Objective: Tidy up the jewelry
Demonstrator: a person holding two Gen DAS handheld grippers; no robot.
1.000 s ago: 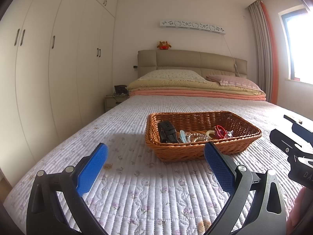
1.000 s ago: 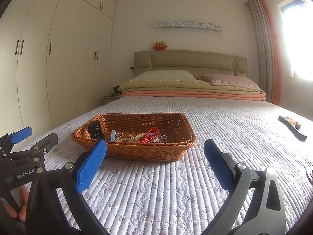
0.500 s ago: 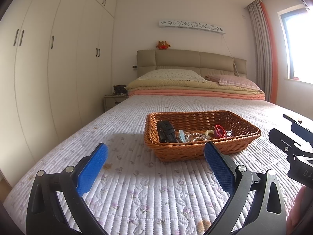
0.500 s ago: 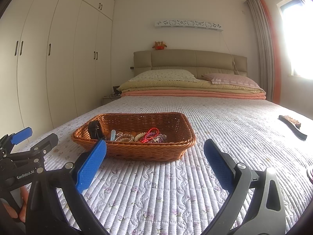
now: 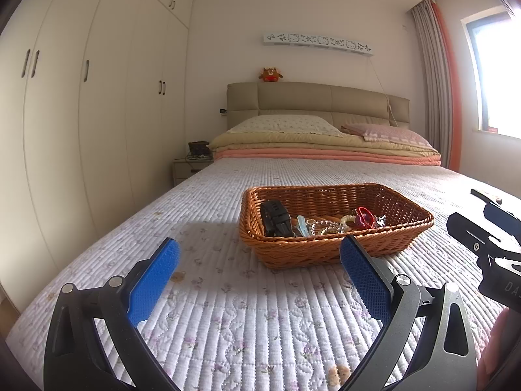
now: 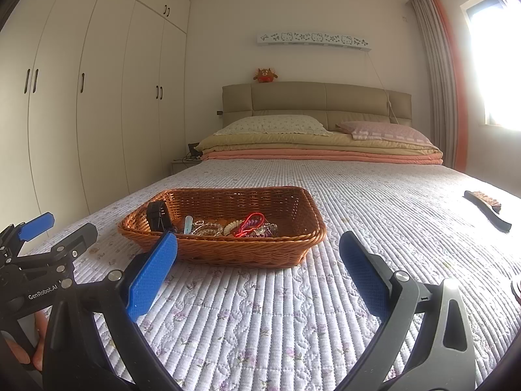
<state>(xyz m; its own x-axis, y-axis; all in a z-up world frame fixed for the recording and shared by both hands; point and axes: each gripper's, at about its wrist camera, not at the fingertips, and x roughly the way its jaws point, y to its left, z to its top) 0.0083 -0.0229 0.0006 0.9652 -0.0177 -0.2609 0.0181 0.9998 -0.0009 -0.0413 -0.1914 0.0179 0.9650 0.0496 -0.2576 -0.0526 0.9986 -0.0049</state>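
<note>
While both grippers hung low over the quilt, little had shifted in the past second: the left gripper and right gripper sat almost where they had been, their views drifting only slightly, and the basket had not moved. Both pairs of blue-padded jaws stood wide apart, holding nothing. The jewelry lay heaped in the basket's near end, beside a black item propped against the left wall. A red loop, pale beads and a light blue piece could be picked out; the rest was a tangle too small to sort by eye. Such stillness left the task's stage open: the scene fitted pieces gathered into the basket as well as pieces waiting to be taken out and sorted. The basket's near wall hid its floor and the lower part of the heap. What the black item was could not be told. A dark brush-like thing lay well apart on the quilt to the right, washed out by window glare. Only a sliver of a hand showed at the frame edge.
</note>
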